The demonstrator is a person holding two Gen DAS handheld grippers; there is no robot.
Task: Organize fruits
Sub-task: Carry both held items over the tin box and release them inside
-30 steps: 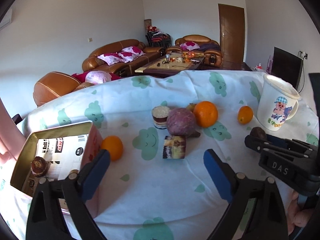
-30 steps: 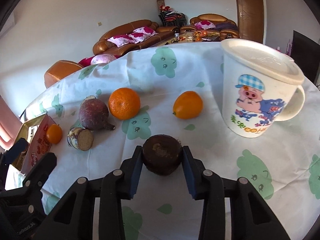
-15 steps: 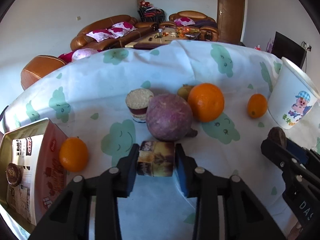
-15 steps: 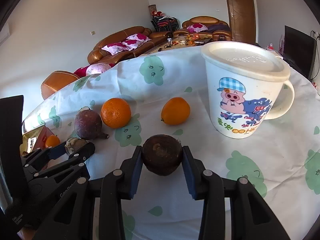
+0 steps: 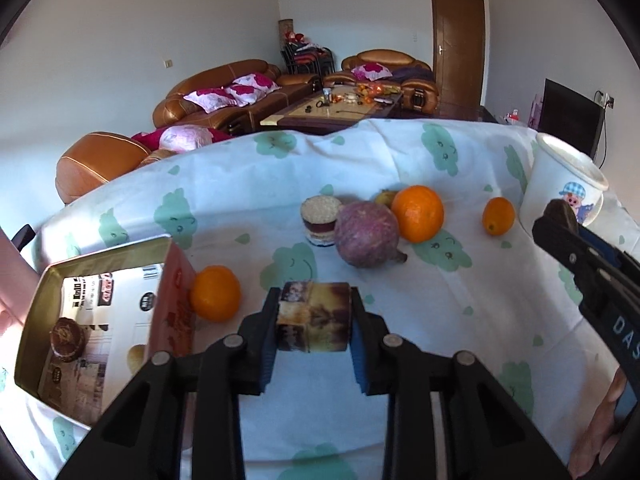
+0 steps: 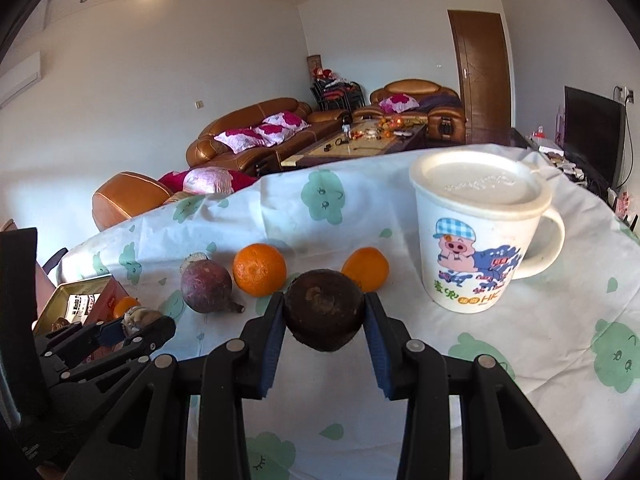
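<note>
Since a second ago, our left claw [image 5: 313,322] has moved up to the little cake block [image 5: 313,316] and shut on it; its jaws were wide before. So we now hold the block, and we think it goes next into the open tin box [image 5: 100,268] on the left, where one brown ball sits. Our right claw [image 6: 324,316] still pinches the dark round fruit [image 6: 323,316], lifted a bit above the cloth [image 6: 520,360], near the mug [image 6: 476,240].

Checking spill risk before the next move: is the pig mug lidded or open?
Lidded. A flat white lid covers the whole rim of the pig mug, which stands upright on the tablecloth. Whether it holds anything cannot be told.
</note>
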